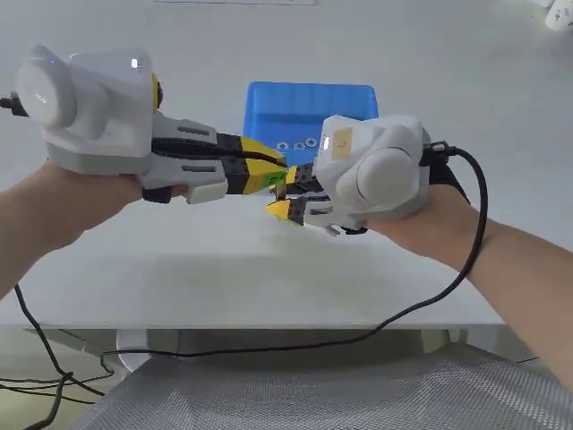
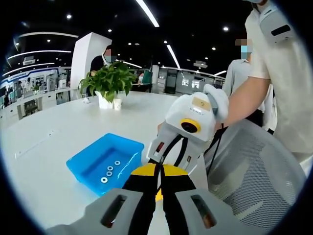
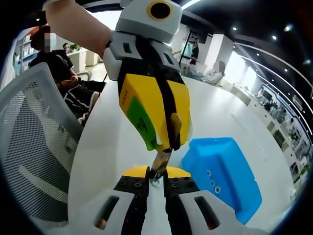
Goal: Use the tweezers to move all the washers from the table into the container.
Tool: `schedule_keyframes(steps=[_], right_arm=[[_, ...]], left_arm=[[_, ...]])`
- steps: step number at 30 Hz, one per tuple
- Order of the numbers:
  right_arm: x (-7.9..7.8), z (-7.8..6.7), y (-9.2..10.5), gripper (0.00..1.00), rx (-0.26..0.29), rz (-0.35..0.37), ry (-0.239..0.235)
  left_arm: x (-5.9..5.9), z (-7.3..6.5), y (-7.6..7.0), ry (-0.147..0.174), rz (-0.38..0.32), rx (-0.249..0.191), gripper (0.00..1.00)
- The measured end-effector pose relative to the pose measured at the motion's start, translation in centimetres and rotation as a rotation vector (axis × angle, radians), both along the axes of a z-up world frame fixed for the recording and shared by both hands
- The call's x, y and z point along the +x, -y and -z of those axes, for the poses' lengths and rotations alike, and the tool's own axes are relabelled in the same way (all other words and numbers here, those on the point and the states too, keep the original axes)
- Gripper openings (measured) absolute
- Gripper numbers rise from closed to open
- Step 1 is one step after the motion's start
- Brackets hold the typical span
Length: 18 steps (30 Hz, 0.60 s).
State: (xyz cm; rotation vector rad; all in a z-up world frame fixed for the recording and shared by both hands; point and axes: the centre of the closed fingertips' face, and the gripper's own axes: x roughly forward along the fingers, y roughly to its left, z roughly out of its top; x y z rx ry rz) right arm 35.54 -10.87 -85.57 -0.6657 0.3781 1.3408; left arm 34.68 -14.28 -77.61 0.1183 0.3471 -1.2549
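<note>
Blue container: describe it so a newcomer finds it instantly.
On the white table, look beyond where the left gripper and right gripper meet tip to tip. The container is a shallow blue rectangular tray, the one blue thing there, holding several washers.

Tweezers point(image 3: 161, 161) mostly hidden in left tool point(image 3: 166, 144), tip perhaps inside right tool point(image 3: 156, 176), container point(image 1: 269, 107) front hidden

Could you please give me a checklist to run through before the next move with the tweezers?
1. The tweezers sit clamped in the left gripper: ok.
2. The right gripper grips the tweezers' tip: cannot tell, though its jaws are together.
3. The container is upright and open: ok.
4. Some washers already lie in it: ok.
5. No washers left on the table: cannot tell; grippers hide part of it.
</note>
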Motion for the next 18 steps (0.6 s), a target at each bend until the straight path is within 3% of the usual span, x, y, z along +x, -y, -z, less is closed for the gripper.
schedule_keyframes(steps=[18], right_arm=[[0.19, 0.5, 0.07, 0.12, 0.007, 0.003, -0.008]], left_arm=[[0.24, 0.62, 0.12, -0.004, -0.003, -0.002, 0.05]])
